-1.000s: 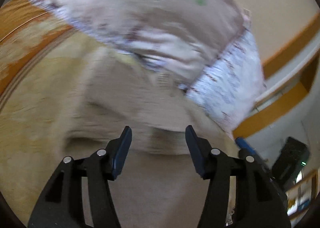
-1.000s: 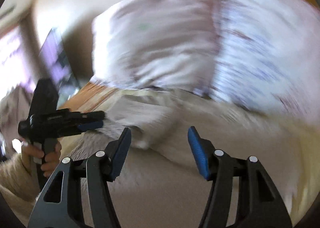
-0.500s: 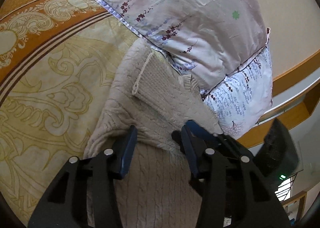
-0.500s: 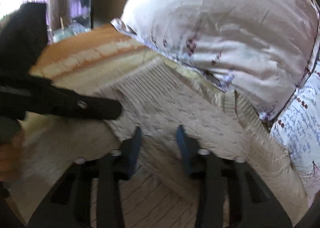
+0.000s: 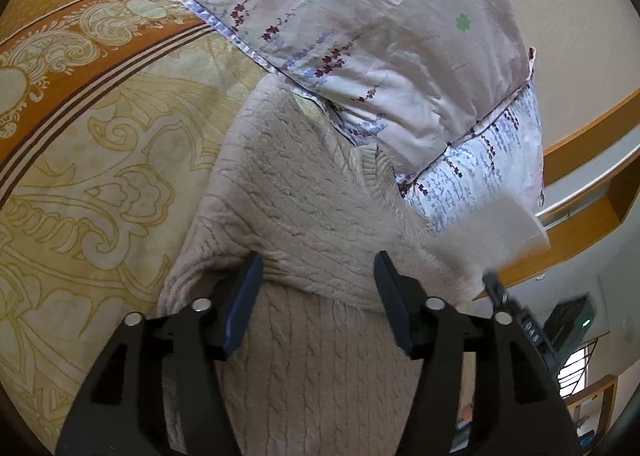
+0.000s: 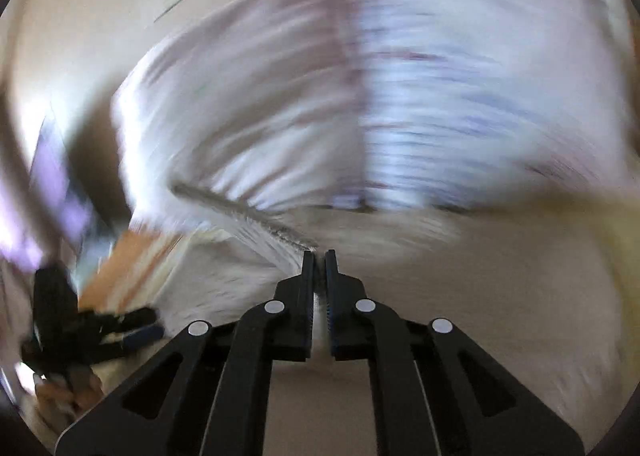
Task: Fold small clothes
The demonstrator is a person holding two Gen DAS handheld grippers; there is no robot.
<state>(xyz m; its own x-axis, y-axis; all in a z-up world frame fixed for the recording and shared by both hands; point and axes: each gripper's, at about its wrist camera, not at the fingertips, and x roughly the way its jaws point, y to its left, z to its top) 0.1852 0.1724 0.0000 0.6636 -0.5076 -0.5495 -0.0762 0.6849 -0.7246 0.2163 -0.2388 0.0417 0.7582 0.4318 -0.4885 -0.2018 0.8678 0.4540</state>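
Observation:
A beige cable-knit sweater [image 5: 304, 224] lies on the bed, its top part folded down over the body. My left gripper [image 5: 318, 276] is open just above the folded edge, one finger on each side, holding nothing. In the blurred right wrist view, my right gripper [image 6: 319, 262] is shut on a lifted piece of the sweater [image 6: 256, 244], likely a sleeve. That lifted sleeve shows in the left wrist view [image 5: 488, 232] as a blurred flap at the right. The left gripper appears small at the lower left of the right wrist view [image 6: 132, 330].
Two floral pillows [image 5: 360, 28] lean behind the sweater, touching its far edge. The bedspread [image 5: 80, 144] is yellow and orange with scroll patterns. A wooden rail [image 5: 580, 136] and a wall lie beyond to the right.
My left gripper opened wider and stays over the fold. My right gripper closed on the sweater sleeve and is swinging fast, lifting it to the right.

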